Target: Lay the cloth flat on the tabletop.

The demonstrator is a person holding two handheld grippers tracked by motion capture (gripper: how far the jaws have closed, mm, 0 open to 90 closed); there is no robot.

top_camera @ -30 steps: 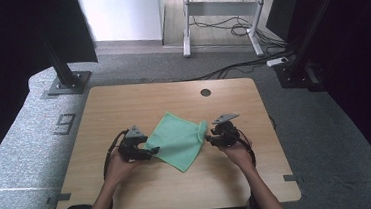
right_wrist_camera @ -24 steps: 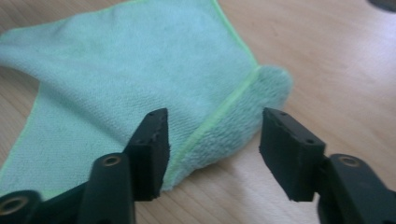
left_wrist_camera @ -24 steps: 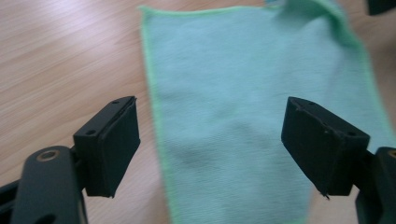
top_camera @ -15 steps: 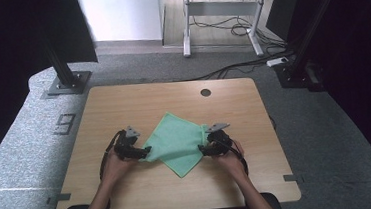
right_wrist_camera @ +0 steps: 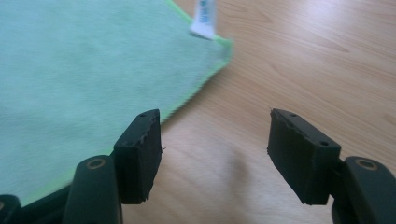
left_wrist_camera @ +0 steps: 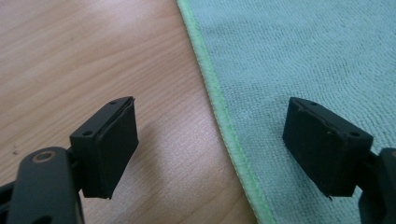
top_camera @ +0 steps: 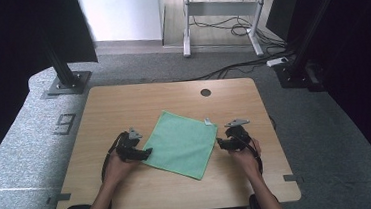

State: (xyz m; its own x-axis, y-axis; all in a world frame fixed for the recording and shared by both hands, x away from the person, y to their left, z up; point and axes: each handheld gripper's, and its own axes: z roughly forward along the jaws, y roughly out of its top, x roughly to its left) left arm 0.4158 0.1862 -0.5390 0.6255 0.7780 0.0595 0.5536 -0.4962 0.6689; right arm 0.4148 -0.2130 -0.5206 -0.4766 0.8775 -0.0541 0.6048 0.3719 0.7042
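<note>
A square green cloth [top_camera: 181,143] lies flat and spread on the wooden table [top_camera: 123,104], turned like a diamond, with a white tag [top_camera: 208,121] at its right corner. My left gripper [top_camera: 145,154] sits at the cloth's left corner, open, its jaws straddling the stitched hem [left_wrist_camera: 223,122]; one jaw is over bare wood, the other over cloth [left_wrist_camera: 299,51]. My right gripper [top_camera: 220,143] is open just off the cloth's right edge. Its jaws stand over bare wood beside the cloth [right_wrist_camera: 79,79], below the tag [right_wrist_camera: 203,18].
A round cable hole [top_camera: 205,92] sits near the table's far edge. Black stand posts [top_camera: 63,69] flank the table on grey carpet, and a desk frame [top_camera: 219,11] with cables stands behind.
The cloth, bunched and lifted between both grippers a second ago, now lies flat. Both grippers have let go of it and drawn back toward the person.
</note>
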